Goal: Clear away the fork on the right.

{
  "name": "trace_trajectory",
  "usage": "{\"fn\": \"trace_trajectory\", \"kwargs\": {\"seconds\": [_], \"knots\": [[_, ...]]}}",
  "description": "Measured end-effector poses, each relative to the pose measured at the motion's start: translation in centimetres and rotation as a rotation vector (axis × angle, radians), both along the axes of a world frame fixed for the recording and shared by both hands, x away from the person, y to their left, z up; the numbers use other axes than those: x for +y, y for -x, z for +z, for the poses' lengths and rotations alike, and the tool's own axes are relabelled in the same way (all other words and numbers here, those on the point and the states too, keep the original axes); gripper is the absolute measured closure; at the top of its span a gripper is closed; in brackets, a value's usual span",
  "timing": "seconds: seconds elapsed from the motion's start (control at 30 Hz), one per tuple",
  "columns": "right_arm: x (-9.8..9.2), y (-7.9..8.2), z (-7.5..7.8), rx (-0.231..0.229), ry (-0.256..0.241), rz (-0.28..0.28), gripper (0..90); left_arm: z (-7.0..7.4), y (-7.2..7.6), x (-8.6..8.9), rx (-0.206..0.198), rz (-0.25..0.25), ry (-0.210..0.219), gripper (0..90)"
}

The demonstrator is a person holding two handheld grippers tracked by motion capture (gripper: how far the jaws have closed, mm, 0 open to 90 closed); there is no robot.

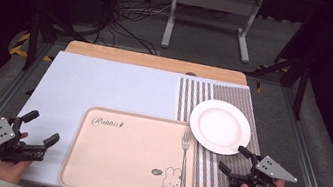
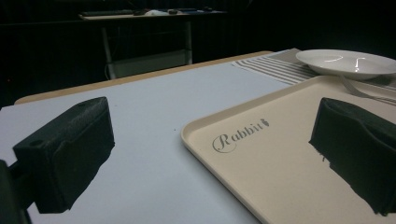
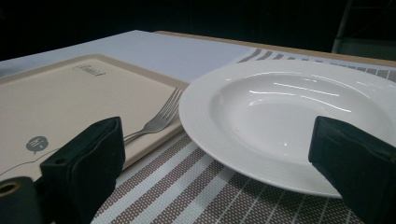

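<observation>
While unheld: one fork (image 1: 184, 161) (one plate (image 1: 220, 126))

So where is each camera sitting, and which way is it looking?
High view: sits above the person's side, looks forward and down on the table; shows both hands, left claw, right claw.
Left gripper view: rides the left claw, looks across the tray toward the plate; shows its two open jaws.
Right gripper view: rides the right claw, faces the plate and fork; open jaws.
All three share tray, fork and plate.
</observation>
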State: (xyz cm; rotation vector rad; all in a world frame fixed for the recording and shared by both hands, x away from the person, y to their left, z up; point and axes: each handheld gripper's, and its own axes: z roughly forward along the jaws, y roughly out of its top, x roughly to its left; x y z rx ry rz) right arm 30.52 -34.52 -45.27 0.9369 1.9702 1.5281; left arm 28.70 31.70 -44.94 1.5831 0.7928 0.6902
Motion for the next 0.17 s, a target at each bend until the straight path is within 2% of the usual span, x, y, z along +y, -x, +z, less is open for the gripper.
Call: {"fn": "trace_trajectory", "kwargs": {"seconds": [0.17], "knots": [[0.18,0.03,0.22,-0.015,0.019,0.007,4.0,-0.01,0.01,0.07,0.004,0.000,0.003,0.3]]}}
